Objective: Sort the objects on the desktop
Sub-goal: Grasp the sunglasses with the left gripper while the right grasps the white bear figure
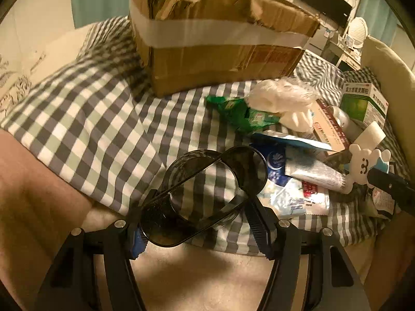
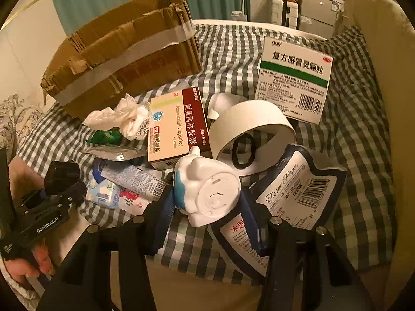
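Nearest, the left gripper point(image 1: 202, 229) is clamping a dark translucent cup point(image 1: 205, 197): both pads are lying against its wall, which is bowing into an oval under the squeeze. The cup is lying tilted between the jaws, mouth toward the camera, above the checked cloth point(image 1: 85, 119).

The right gripper point(image 2: 207, 207) is grasping a white bear-shaped toy point(image 2: 207, 189) by its body, base toward the lens, over the tissue paper pack point(image 2: 298, 189).

Just beyond, the pile is sitting close together: a tube point(image 2: 132, 178), an amoxicillin box point(image 2: 176, 127), a white paper ring point(image 2: 254, 124) with a black hair tie point(image 2: 242, 151) inside it, crumpled white tissue point(image 2: 122, 118), a green wrapper point(image 2: 106, 136). Farther right, a green-and-white medicine box point(image 2: 293, 77) is standing tilted. Farthest, the open cardboard box point(image 2: 124, 51) is resting on the cloth, probably the sorting target.

Risks, as judged:
- Cup wall is thin and flexing; more squeeze could crack it or pop it out sideways.
- Toy is rounded and smooth; it could twist out during the carry.
- Both loads heading for one box could collide at the torn rim.
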`<state>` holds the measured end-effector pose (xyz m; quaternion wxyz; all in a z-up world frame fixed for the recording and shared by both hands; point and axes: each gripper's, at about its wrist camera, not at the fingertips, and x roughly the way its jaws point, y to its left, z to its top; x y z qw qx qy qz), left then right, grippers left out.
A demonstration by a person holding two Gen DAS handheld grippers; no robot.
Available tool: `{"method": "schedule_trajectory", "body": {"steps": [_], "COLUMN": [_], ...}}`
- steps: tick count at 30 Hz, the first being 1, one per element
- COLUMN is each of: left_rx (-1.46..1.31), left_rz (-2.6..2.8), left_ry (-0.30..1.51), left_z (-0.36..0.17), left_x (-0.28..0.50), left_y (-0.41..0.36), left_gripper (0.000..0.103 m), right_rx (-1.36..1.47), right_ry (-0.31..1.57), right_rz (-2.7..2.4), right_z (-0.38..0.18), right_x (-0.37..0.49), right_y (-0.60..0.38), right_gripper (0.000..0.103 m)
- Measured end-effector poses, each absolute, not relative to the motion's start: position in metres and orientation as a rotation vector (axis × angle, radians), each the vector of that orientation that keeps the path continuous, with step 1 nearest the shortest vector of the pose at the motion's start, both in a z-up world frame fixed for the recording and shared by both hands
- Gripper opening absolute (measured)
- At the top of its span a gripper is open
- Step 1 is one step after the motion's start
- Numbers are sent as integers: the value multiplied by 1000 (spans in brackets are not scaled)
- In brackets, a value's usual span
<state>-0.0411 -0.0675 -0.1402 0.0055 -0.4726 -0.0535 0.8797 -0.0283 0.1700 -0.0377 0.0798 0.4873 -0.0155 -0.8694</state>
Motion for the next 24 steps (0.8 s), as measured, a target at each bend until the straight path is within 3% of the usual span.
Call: {"method": "schedule_trajectory", "body": {"steps": [24], "left_rx": [-1251], "left_rz": [2834], "left_ry": [6], "left_z": [-88], "left_x": [-25], "left_y": [-41], "left_gripper": [67], "right_rx": [1270], "right_ry": [-29], "right_rz": [-2651], "right_z": [13], "right_x": [18], "right_y": [158], "right_gripper": [50]}}
